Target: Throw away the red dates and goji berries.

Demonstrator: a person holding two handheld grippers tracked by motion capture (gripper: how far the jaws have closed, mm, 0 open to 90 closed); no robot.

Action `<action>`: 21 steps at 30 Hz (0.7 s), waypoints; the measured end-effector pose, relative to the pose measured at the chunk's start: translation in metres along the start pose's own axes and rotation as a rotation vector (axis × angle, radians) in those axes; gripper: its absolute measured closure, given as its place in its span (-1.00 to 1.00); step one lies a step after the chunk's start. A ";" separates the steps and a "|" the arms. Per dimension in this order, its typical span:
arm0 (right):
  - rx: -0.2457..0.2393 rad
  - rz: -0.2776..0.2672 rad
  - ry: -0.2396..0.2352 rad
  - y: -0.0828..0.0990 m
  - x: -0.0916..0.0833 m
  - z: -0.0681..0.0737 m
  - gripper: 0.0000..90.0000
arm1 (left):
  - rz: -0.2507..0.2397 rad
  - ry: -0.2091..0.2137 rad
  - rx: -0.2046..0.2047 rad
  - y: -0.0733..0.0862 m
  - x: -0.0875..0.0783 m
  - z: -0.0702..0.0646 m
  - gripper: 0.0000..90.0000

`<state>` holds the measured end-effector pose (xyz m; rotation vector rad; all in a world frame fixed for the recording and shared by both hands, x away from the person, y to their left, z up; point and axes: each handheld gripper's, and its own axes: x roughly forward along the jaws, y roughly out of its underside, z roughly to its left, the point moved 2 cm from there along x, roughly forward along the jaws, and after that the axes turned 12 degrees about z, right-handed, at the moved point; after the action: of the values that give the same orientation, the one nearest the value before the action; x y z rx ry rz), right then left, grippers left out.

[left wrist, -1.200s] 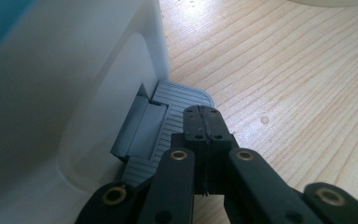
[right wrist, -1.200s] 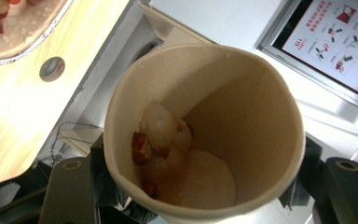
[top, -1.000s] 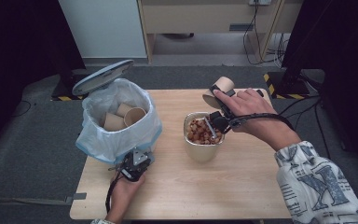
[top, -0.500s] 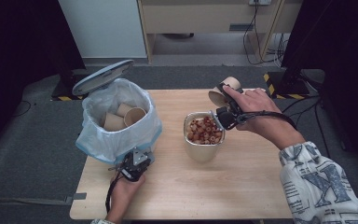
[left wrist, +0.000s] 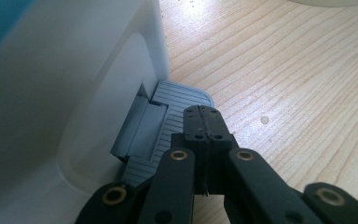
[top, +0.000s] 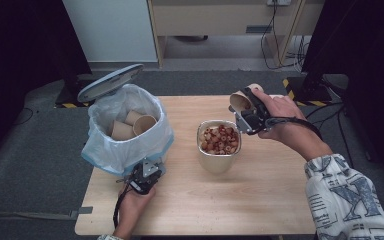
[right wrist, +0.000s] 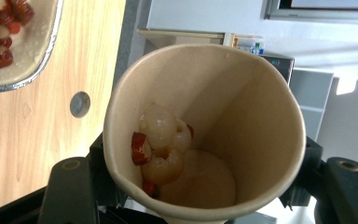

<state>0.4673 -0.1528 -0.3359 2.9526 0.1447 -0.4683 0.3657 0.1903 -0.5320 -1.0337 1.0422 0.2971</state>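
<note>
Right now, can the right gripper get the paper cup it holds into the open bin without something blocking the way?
Probably yes. The right gripper holds the paper cup above the table, the bin has its lid up, and only the low metal bowl stands between. The left gripper sits on the pedal.

Count: paper cups, three — two [top: 122,130] [top: 145,123] inside the one pedal bin [top: 125,150] at counter's left edge, one [top: 240,99] aloft. One metal bowl of fruit pieces [top: 219,142], centre.

table [top: 260,200]: light wood | on it: lined bin [top: 125,150]; filled bowl [top: 219,155]
</note>
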 end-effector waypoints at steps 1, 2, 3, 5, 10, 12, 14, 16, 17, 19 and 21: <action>0.011 0.000 -0.002 0.001 0.000 -0.001 -0.25 | 0.000 0.000 0.000 0.000 0.000 0.000 1.00; 0.050 -0.008 -0.014 0.004 0.000 -0.002 -0.25 | -0.001 -0.001 -0.001 0.000 0.000 0.000 1.00; 0.067 -0.012 -0.015 0.006 0.000 -0.003 -0.25 | 0.000 -0.001 0.000 0.000 0.000 0.000 1.00; 0.104 -0.017 -0.026 0.011 0.001 -0.003 -0.25 | 0.000 -0.001 0.001 0.000 0.000 0.000 1.00; 0.168 -0.014 -0.051 0.021 0.003 -0.002 -0.25 | 0.000 0.000 0.001 0.000 0.000 0.000 1.00; 0.195 -0.015 -0.060 0.026 0.003 -0.002 -0.26 | -0.001 0.001 -0.001 0.000 0.000 0.000 1.00; 0.220 -0.019 -0.068 0.029 0.004 -0.001 -0.26 | 0.003 0.000 0.004 0.000 0.000 0.000 1.00; 0.248 -0.024 -0.078 0.033 0.004 -0.001 -0.26 | 0.003 0.000 0.005 0.000 0.000 0.000 0.99; 0.258 -0.022 -0.082 0.035 0.004 -0.001 -0.26 | 0.003 0.000 0.004 0.000 0.000 0.000 1.00; 0.281 -0.026 -0.088 0.038 0.005 0.000 -0.26 | 0.002 0.000 0.004 0.000 0.000 0.000 1.00; 0.293 -0.025 -0.092 0.041 0.005 0.001 -0.26 | 0.003 0.000 0.005 0.000 0.000 0.000 1.00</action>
<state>0.4768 -0.1930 -0.3326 3.2079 0.1114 -0.6810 0.3658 0.1906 -0.5318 -1.0283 1.0441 0.2968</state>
